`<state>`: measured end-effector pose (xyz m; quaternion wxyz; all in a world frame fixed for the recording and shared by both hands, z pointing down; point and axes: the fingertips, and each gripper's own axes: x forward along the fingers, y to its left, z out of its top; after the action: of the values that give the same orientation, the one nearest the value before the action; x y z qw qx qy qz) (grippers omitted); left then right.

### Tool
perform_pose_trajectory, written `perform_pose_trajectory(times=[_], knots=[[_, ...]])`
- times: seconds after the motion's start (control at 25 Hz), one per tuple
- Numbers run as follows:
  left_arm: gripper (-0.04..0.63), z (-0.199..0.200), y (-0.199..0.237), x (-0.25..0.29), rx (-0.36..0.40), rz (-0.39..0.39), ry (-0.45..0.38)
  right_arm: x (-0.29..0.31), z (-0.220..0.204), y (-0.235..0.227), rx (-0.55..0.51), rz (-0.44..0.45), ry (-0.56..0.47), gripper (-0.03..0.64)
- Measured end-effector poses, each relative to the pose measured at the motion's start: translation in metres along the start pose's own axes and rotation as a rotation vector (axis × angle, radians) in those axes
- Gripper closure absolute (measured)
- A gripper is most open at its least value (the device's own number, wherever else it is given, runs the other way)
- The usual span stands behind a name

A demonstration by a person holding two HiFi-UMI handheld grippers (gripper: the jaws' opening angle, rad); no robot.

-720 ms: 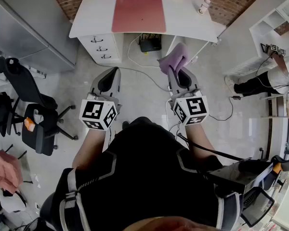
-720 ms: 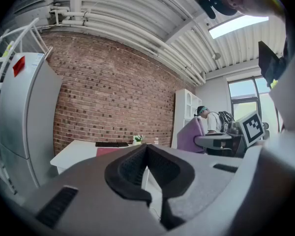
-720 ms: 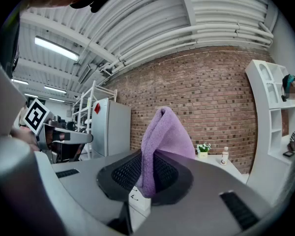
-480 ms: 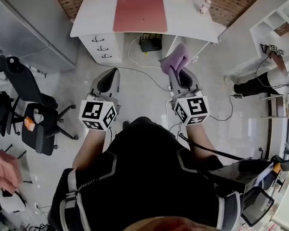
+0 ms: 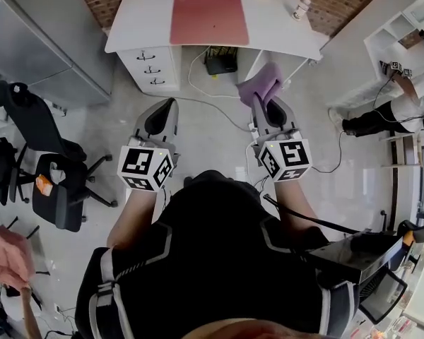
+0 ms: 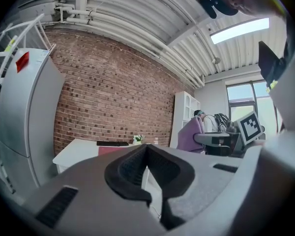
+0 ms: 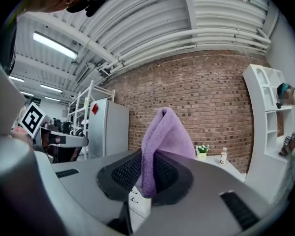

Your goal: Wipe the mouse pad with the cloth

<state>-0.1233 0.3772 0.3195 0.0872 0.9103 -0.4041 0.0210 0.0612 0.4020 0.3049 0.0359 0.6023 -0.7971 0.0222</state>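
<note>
Right gripper [image 7: 146,181] clamped on purple cloth [image 7: 165,141], brick wall [image 7: 206,107] behind

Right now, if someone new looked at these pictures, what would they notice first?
Probably the purple cloth sticking up from the right hand-held gripper, which is shut on it, out over the floor. Next, the red mouse pad lying on the white desk ahead, against the brick wall. The left hand-held gripper is shut with nothing in it.
</note>
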Motion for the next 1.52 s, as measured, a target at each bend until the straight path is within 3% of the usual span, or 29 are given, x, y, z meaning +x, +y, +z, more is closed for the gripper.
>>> perform_pose_trajectory(times=[0.32, 0.52, 0.68, 0.96, 1.52], knots=[[0.594, -0.01, 0.018, -0.006, -0.013, -0.065, 0.007, 0.008, -0.004, 0.026, 0.016, -0.04, 0.015, 0.565], [0.594, -0.004, 0.022, -0.004, -0.019, -0.095, -0.033, 0.014, -0.007, 0.027, 0.009, -0.035, 0.025, 0.565], [0.594, -0.009, 0.026, 0.007, -0.019, -0.08, -0.015, 0.028, -0.014, 0.019, 0.028, -0.016, 0.031, 0.565], [0.594, -0.001, 0.044, 0.045, -0.012, -0.037, 0.003, 0.074, -0.01, -0.014, 0.042, 0.005, 0.009, 0.565], [0.594, 0.02, 0.055, 0.172, 0.012, 0.001, 0.042, 0.152, -0.011, -0.113, 0.047, 0.056, 0.019, 0.565]])
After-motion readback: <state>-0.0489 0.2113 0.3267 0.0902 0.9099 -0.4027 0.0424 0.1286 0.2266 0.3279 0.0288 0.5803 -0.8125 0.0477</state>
